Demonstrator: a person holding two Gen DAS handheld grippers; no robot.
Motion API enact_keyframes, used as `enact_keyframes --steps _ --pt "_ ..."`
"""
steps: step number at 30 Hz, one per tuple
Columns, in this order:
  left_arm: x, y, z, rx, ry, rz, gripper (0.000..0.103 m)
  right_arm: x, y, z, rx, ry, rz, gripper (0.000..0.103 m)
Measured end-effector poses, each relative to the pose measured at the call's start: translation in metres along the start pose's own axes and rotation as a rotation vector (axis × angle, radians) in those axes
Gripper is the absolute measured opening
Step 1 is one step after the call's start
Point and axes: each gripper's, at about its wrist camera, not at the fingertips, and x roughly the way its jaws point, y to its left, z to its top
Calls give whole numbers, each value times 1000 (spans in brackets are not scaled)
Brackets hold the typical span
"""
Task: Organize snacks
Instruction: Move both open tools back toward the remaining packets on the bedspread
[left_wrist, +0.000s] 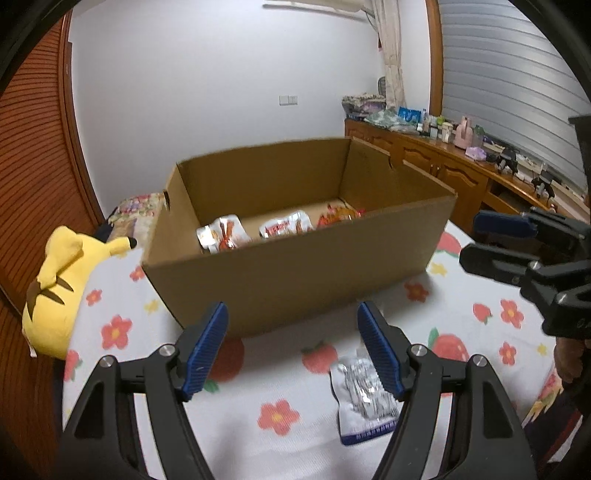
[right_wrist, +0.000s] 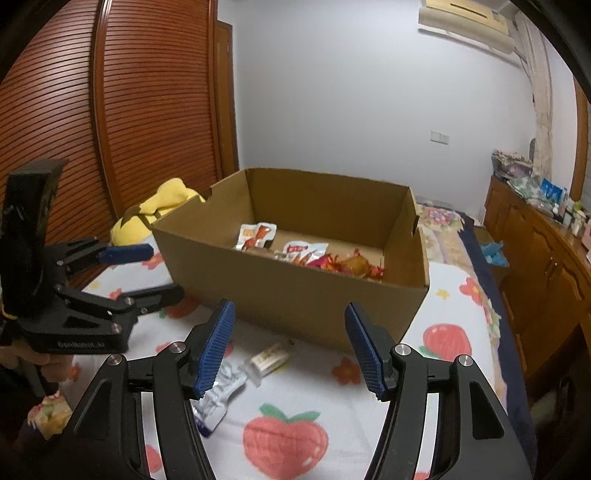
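Note:
An open cardboard box (left_wrist: 295, 280) stands on the flowered bed cover and holds several snack packets (left_wrist: 284, 227); the box (right_wrist: 295, 295) and its packets (right_wrist: 299, 251) show in the right wrist view too. A silver and blue snack packet (left_wrist: 364, 397) lies on the cover in front of the box, under my left gripper's right finger. It also shows in the right wrist view (right_wrist: 218, 395), beside a small clear-wrapped snack (right_wrist: 267, 360). My left gripper (left_wrist: 293, 350) is open and empty above the cover. My right gripper (right_wrist: 290, 349) is open and empty, and it appears at the right of the left view (left_wrist: 484, 240).
A yellow plush toy (left_wrist: 55, 291) lies left of the box near the wooden wardrobe (right_wrist: 110, 110). A wooden sideboard (left_wrist: 443, 166) with clutter runs along the right. A folded flowered blanket (right_wrist: 439, 221) lies behind the box. A small wrapped item (right_wrist: 48, 413) sits at the lower left.

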Motion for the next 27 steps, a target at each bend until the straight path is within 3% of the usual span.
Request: enact_keyframes --steps 13,27 --pt "22 -18 -35 -32 98 -49 73 -2 6 -19 14 36 2 64" --pt "43 -47 -48 -29 177 -98 73 7 4 -33 25 79 8 64"
